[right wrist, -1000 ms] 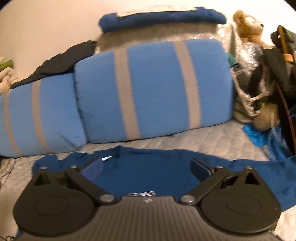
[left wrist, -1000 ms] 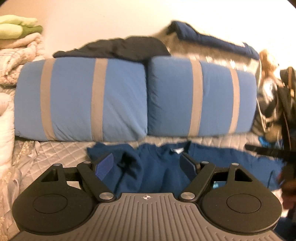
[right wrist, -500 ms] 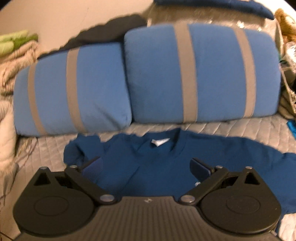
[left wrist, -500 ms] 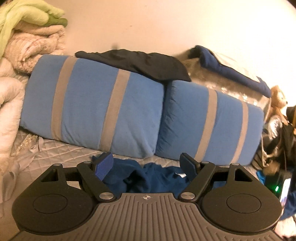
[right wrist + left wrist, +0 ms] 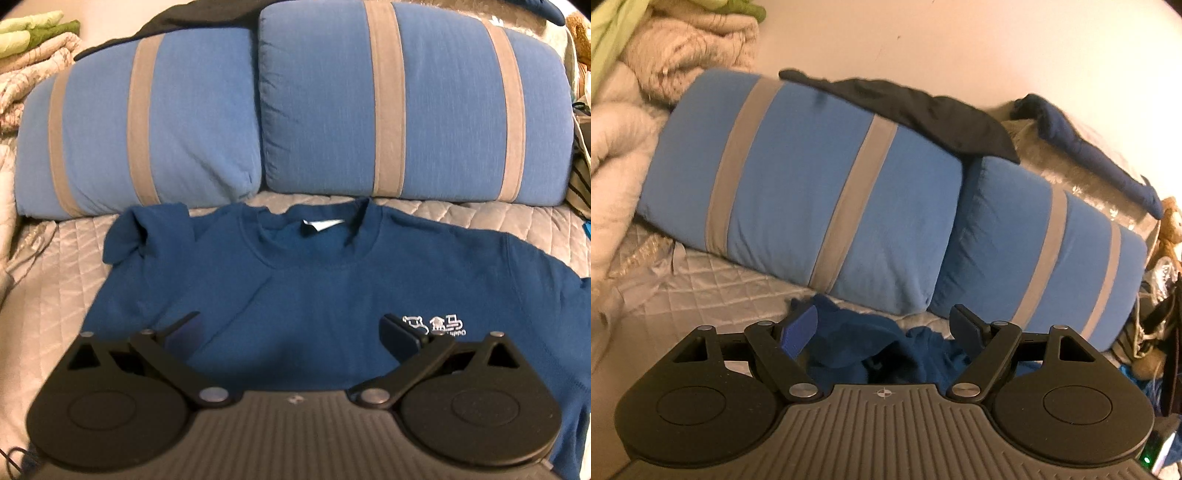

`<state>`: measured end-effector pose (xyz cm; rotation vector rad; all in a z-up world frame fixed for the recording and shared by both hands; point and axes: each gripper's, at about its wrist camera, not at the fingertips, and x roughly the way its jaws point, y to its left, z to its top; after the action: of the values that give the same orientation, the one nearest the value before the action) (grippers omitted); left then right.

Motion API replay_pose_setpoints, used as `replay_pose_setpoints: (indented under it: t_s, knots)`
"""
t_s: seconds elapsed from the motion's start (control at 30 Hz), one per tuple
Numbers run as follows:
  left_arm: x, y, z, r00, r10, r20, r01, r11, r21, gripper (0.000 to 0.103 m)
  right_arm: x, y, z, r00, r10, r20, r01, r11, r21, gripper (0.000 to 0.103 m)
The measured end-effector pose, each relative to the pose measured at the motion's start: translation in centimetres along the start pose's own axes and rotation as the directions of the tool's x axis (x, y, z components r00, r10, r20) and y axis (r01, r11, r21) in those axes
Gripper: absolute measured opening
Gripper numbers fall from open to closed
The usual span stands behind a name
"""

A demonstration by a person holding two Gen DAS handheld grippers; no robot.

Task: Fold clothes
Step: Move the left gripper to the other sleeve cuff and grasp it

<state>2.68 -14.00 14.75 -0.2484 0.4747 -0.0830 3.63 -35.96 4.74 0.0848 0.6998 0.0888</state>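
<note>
- Nearest, right gripper point(image 5: 291, 328): fingers spread wide, nothing held, poised above the chest of a navy T-shirt point(image 5: 314, 295).
- Left gripper point(image 5: 884, 328): likewise spread wide and empty, hovering over bunched navy cloth at the shirt's left sleeve point(image 5: 849, 350).
- T-shirt lying front up on a grey quilted bedspread point(image 5: 55, 277), neck toward the far side, white neck label point(image 5: 321, 224) showing, small white chest logo point(image 5: 436, 323) just beside the right gripper's right finger.
- Body mostly flat; left sleeve point(image 5: 144, 232) crumpled up near the collar; right sleeve spread out toward the right edge of view.
- Judged stage: shirt laid out, no body fold visible yet, left sleeve needing attention.
- Likely next call: pinch the rumpled left sleeve, draw it flat or across the body, keeping the chest from dragging.
- Farther back, two blue pillows with grey stripes point(image 5: 406, 103) propped side by side.
- Farthest: black garment point(image 5: 916, 110) draped over the pillows, pale blankets point(image 5: 665, 55) heaped at far left, plain wall behind.
</note>
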Motion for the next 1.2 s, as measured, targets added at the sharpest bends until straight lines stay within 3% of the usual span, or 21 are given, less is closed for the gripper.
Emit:
replay_pose_setpoints:
  t_s: [0.17, 0.5, 0.67, 0.87, 0.97, 1.07, 1.1, 1.17, 1.2]
  knots:
    - [2.7, 1.2, -0.5, 0.999, -0.012, -0.04, 0.01, 0.999, -0.037, 0.079, 0.5, 0.2, -0.5, 1.0, 0.008, -0.001, -0.008, 1.0, -0.011, 0.103]
    - [8.6, 4.9, -1.7, 0.989, -0.047, -0.138, 0.008, 0.962, -0.271, 0.078, 0.8, -0.5, -0.2, 0.999, 0.04, -0.029, -0.038, 0.998, 0.053, 0.103]
    - [11.1, 6.0, -2.4, 0.985, -0.023, -0.171, -0.032, 0.95, -0.311, 0.077, 1.1, -1.2, 0.0, 0.998, 0.039, -0.041, -0.035, 0.996, 0.084, 0.103]
    - [13.5, 7.0, -2.5, 0.981, 0.001, -0.192, -0.07, 0.934, -0.351, 0.068, 1.1, -1.2, 0.1, 0.999, 0.034, -0.03, -0.032, 0.997, 0.074, 0.103]
    - [14.8, 7.7, -2.6, 0.974, -0.024, -0.226, -0.074, 0.908, -0.413, 0.06, 1.2, -1.2, 0.1, 0.999, 0.038, -0.036, -0.035, 0.997, 0.071, 0.103]
    - [15.8, 8.7, -3.3, 0.966, -0.09, -0.243, -0.049, 0.857, -0.513, 0.039, 1.3, -1.2, 0.1, 0.999, 0.04, -0.033, -0.038, 0.997, 0.066, 0.103]
    - [15.9, 9.1, -3.6, 0.965, -0.11, -0.237, -0.041, 0.832, -0.553, 0.025, 1.3, -1.2, 0.2, 0.999, 0.033, -0.025, -0.031, 0.998, 0.058, 0.103]
    - [15.6, 9.2, -3.6, 0.965, -0.111, -0.237, -0.047, 0.817, -0.574, 0.01, 1.2, -1.2, 0.3, 1.0, 0.017, -0.009, -0.016, 0.999, 0.042, 0.103]
    - [15.2, 9.1, -3.5, 0.967, -0.102, -0.231, -0.048, 0.824, -0.565, 0.004, 1.2, -1.1, 0.4, 1.0, 0.009, -0.001, -0.009, 0.999, 0.033, 0.103]
